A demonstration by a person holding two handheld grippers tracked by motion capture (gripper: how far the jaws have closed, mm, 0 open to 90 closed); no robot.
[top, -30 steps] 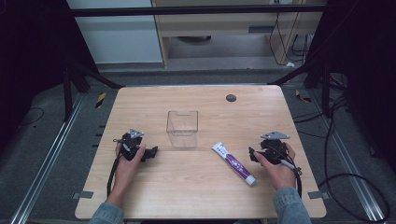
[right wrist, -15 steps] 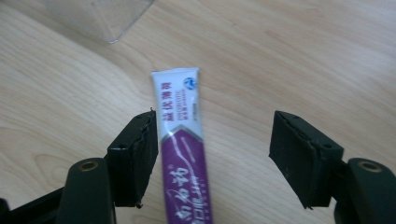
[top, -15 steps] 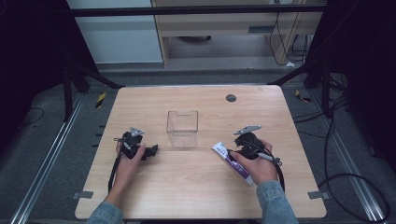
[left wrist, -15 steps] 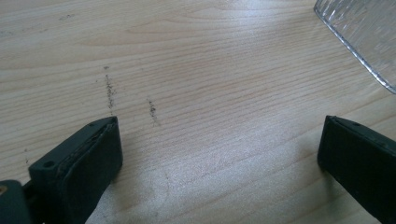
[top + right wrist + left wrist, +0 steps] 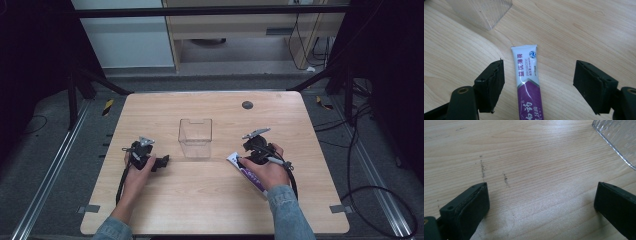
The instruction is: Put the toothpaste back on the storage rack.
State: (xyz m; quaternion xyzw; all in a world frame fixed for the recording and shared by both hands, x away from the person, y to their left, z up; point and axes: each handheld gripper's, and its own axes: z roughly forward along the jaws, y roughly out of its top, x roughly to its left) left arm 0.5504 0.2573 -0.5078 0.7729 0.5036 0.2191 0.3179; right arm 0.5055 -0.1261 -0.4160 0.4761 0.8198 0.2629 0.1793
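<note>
Since the earlier frames the right gripper (image 5: 248, 150) has travelled leftward from the right edge of the worktop (image 5: 210, 210) to the toothpaste tube (image 5: 527, 82). Its fingers (image 5: 490, 85) have just been opening and stand apart either side of the tube, not touching it. The tube lies flat at lower right of the clear plastic box (image 5: 195, 137). The left gripper (image 5: 161, 162) rests at centre left, fingers wide apart over bare wood.
</note>
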